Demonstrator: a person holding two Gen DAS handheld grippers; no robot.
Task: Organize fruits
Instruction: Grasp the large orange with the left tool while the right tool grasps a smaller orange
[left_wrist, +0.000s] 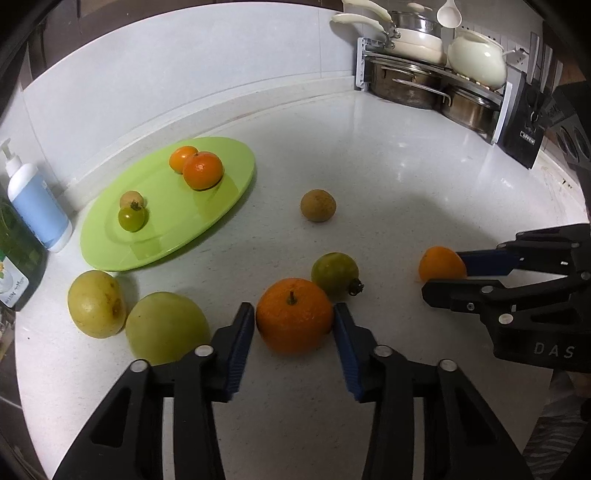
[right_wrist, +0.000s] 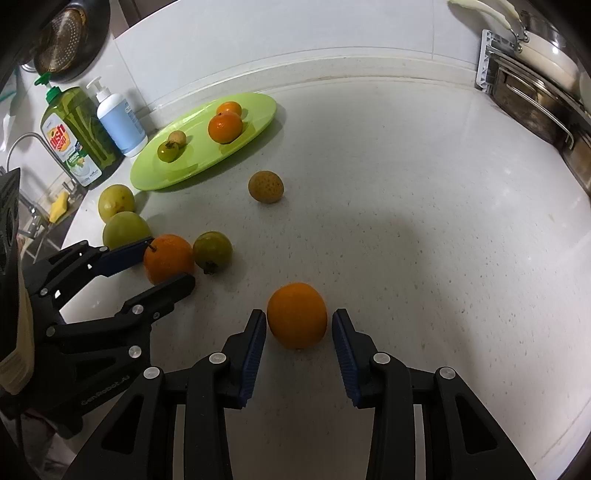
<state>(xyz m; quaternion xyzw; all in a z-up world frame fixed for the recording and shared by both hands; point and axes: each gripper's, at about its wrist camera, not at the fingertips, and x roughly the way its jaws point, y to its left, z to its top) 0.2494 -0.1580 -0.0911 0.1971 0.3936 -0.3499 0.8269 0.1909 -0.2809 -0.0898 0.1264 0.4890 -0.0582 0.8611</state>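
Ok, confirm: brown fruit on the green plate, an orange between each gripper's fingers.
Wrong: the brown fruit lies on the counter beside the green plate, as the right wrist view shows. The left gripper does flank the stemmed orange, the right gripper the smooth orange.

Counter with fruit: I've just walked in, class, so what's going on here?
A person holds a gripper in each hand. The left gripper has its jaws against the stemmed orange. The right gripper brackets a smaller orange, with a thin gap showing. Both oranges rest on the counter. The green plate already holds four small fruits; four other loose fruits lie around.
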